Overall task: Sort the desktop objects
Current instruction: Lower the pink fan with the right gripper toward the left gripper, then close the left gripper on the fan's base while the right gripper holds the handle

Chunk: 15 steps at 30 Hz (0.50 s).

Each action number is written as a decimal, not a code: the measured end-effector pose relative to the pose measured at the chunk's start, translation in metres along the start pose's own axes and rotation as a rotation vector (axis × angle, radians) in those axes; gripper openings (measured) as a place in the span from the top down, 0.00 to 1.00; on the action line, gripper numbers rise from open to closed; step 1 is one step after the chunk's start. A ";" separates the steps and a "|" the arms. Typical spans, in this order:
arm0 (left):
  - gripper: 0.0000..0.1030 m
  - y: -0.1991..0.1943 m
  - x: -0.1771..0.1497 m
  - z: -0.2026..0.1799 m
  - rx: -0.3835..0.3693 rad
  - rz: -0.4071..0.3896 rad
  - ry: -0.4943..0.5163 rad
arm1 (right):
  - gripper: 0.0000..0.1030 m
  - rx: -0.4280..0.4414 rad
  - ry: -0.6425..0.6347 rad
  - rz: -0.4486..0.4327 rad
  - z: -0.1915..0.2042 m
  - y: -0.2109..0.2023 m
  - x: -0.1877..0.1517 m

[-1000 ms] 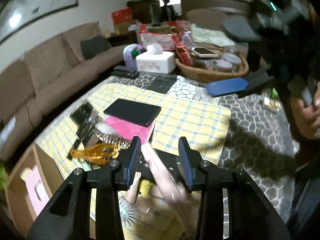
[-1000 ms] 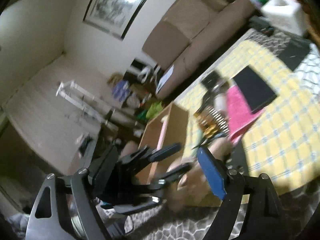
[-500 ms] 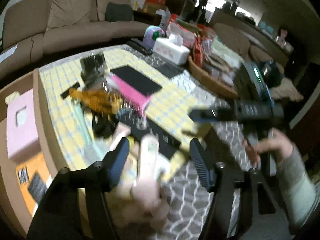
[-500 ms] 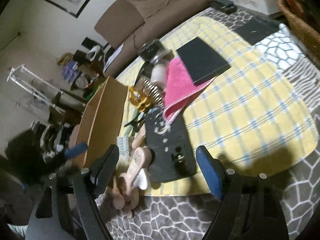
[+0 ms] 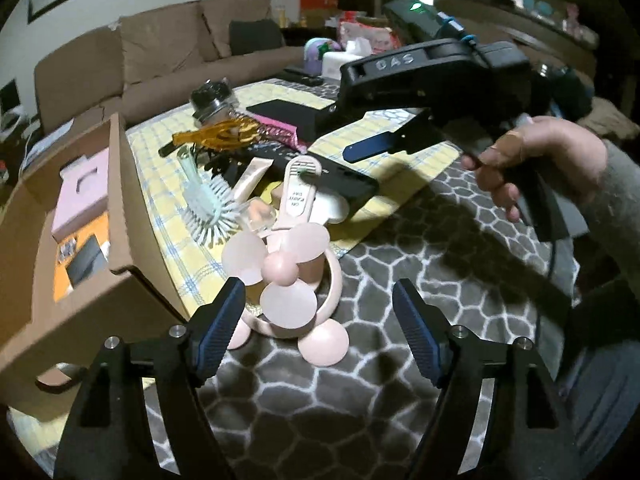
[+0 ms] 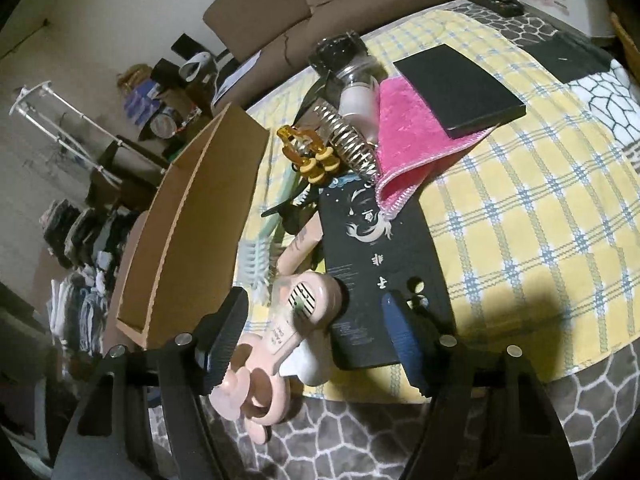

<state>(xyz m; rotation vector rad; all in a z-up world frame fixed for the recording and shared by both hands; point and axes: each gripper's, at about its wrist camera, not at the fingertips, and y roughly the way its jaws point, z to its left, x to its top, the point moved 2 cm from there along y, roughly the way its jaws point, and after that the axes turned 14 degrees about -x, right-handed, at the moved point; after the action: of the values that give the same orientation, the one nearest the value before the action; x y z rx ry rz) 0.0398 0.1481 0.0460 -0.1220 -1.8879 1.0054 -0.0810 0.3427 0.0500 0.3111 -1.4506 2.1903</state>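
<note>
A pink hand-held fan [image 5: 288, 272] lies at the table's near edge, half on the yellow checked cloth [image 5: 168, 184]. My left gripper [image 5: 316, 312] straddles the fan's head; its jaws are opening and the pads stand clear of it. My right gripper [image 6: 314, 320] hovers over the fan's handle [image 6: 304, 300] and the end of a long black box [image 6: 380, 248]. Its jaws are closing, with no pad pressing on either. In the left wrist view one of its blue pads [image 5: 368, 146] shows above the black box, and a hand [image 5: 540, 160] holds that tool.
An open cardboard box [image 5: 120, 200] stands left of the table, with pink and orange items inside. A mint hairbrush [image 5: 208, 204], a pink tube [image 5: 252, 176], an amber hair clip [image 5: 216, 134], a glass jar [image 5: 212, 100], a pink cloth [image 6: 404, 136] and a black notebook [image 6: 460, 88] crowd the yellow cloth. Bare grey patterned tabletop [image 5: 400, 264] lies to the right.
My left gripper came down to the table's edge with the pink fan between its fingers, then widened and the fan now lies on the table. My right gripper swung down over the fan.
</note>
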 end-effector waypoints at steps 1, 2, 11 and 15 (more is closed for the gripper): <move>0.29 0.003 0.000 0.002 0.016 -0.005 -0.010 | 0.30 0.003 0.002 -0.001 0.001 0.001 -0.001; 0.29 0.005 -0.001 0.004 0.037 -0.010 -0.021 | 0.30 0.002 -0.001 -0.004 0.003 0.002 -0.001; 0.24 0.013 -0.015 0.027 0.074 0.005 -0.118 | 0.55 0.043 0.019 0.028 0.009 0.021 0.004; 0.27 0.022 -0.020 0.031 0.030 0.027 -0.130 | 0.78 0.069 0.045 0.066 0.004 0.030 0.002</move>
<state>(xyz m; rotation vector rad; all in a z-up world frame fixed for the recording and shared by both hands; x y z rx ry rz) 0.0197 0.1346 0.0109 -0.0664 -1.9924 1.0821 -0.0980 0.3302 0.0284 0.2385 -1.3814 2.2891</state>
